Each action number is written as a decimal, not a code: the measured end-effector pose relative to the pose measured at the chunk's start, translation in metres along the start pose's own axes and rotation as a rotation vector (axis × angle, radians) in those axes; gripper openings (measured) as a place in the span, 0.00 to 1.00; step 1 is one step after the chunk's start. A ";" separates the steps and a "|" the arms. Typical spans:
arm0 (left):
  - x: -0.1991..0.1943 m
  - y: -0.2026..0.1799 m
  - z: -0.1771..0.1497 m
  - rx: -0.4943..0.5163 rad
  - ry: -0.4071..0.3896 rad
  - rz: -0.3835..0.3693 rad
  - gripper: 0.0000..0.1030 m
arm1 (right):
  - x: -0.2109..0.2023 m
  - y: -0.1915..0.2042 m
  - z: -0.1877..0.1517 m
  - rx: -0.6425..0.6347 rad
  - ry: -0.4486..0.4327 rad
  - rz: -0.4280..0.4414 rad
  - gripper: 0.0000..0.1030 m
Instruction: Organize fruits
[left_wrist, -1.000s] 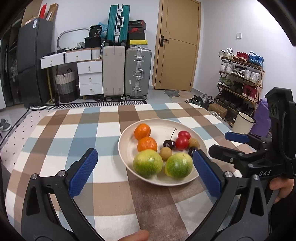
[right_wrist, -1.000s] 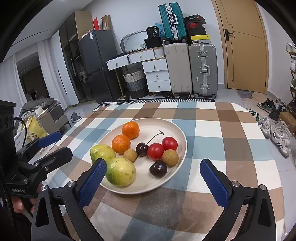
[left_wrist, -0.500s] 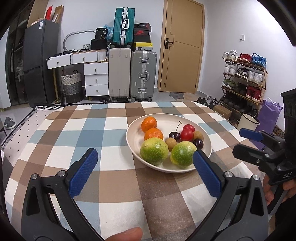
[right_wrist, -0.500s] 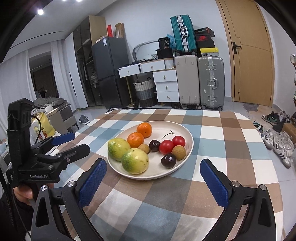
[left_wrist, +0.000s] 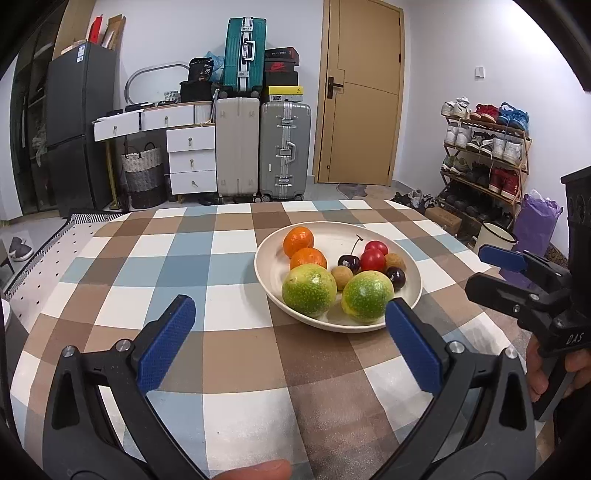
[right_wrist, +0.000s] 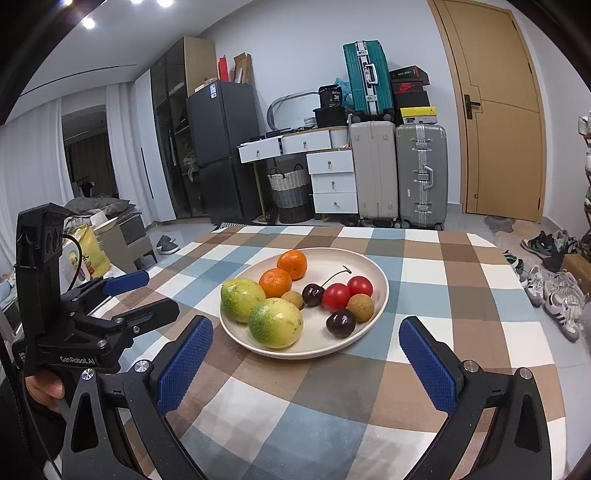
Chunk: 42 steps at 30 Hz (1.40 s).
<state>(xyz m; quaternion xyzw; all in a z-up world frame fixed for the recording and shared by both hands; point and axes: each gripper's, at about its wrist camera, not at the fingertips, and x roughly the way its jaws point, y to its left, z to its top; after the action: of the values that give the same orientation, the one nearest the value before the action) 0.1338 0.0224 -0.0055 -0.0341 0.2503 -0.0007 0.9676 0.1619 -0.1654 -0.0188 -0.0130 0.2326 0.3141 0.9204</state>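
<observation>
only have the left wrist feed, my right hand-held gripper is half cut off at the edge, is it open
Observer: Yes. In the right wrist view the right hand-held gripper has its blue pads wide apart, with nothing between them.
Operator: there's a dark fruit half hidden behind the green one, what is it
Observer: A stemless dark cherry. It shows whole from the right wrist, lying inside the cream round plate towards its near rim.
Operator: anything off the table's left side
Observer: A yellow bag sits beyond that edge, behind the left hand-held gripper.
</observation>
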 end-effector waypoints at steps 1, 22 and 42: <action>0.000 0.001 0.000 -0.004 0.001 -0.003 1.00 | 0.000 0.000 0.000 0.002 0.002 0.000 1.00; 0.003 0.000 0.000 -0.008 0.011 -0.003 1.00 | 0.000 -0.003 0.000 0.012 0.008 -0.007 1.00; 0.003 0.000 0.000 -0.006 0.010 -0.002 1.00 | 0.001 -0.003 0.001 0.013 0.009 -0.008 1.00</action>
<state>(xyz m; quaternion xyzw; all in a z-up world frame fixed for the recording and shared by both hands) 0.1367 0.0224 -0.0073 -0.0372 0.2550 -0.0011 0.9662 0.1645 -0.1671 -0.0185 -0.0095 0.2386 0.3091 0.9206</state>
